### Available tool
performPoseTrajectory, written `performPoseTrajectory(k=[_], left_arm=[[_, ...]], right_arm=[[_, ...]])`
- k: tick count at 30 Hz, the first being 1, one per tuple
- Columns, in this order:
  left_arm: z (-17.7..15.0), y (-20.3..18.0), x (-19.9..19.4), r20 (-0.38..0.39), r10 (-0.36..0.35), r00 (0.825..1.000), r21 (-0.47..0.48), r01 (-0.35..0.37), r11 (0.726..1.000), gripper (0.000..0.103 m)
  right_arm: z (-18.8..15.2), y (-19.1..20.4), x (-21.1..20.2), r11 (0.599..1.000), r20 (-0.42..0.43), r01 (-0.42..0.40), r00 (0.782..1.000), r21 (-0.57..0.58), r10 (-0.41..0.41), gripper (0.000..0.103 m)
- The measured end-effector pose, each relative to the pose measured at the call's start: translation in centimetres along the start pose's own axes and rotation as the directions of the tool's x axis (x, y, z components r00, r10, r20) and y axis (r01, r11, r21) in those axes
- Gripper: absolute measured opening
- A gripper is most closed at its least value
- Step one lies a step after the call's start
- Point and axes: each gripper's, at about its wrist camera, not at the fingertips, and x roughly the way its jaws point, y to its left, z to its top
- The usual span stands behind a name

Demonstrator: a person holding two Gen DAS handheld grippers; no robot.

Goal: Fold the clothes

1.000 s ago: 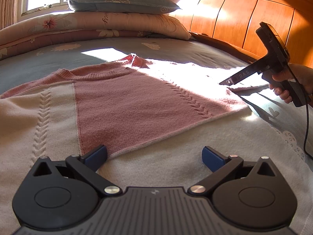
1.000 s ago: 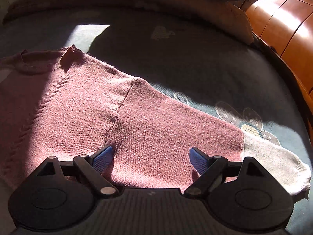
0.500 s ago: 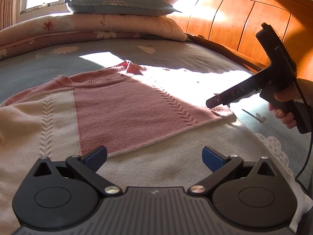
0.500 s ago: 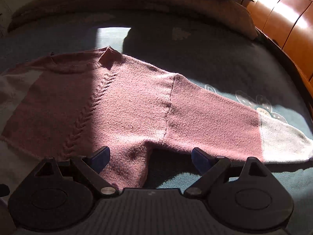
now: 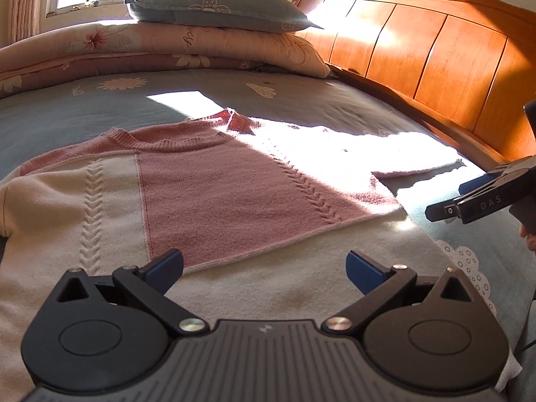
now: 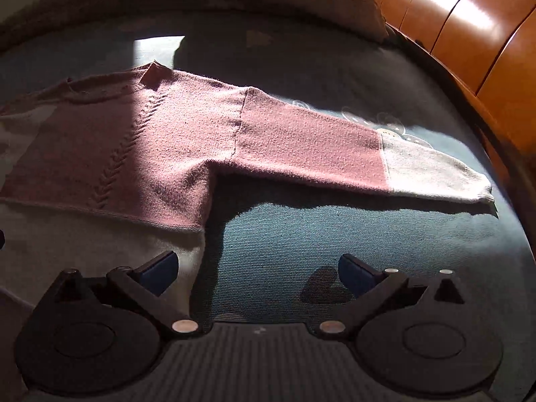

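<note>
Looking along the left gripper [image 5: 264,264], its blue pads stand spread with nothing between them, poised just over the cream lower body of the sweater [image 5: 214,184]. The sweater lies flat and face-up on the bed [image 5: 301,100], neckline toward the stacked pillows [image 5: 217,10], pink chest panel in the middle, one sleeve running off into hard sun glare toward the headboard [image 5: 435,50]. The right gripper [image 5: 469,197] enters at the frame's right edge above the blue sheet, clear of the knit; its side reads "DAS", and cursive lettering on the lower pillow is too small to make out.

From the right wrist view, the right gripper's [image 6: 258,271] jaws are opening, nothing between them; the left pad sits over the sweater's side edge, the right over bare sheet. The sleeve [image 6: 335,144] stretches out well beyond, cream cuff near the headboard.

Judging risks: a pinch here could catch the sheet with the knit, or take only the top layer, leaving the fold skewed; glare may hide the sleeve's edge.
</note>
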Motion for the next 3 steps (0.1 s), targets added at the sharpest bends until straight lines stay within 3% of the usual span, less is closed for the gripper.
performPoseTrajectory(k=[3], left_arm=[[-0.11,-0.39,-0.12,0.002,0.003,1.000,0.018,-0.003,1.000,0.102]], right_arm=[[-0.17,1.40,0.52,1.000,-0.003,-0.012,1.000,-0.012,0.012,0.103]])
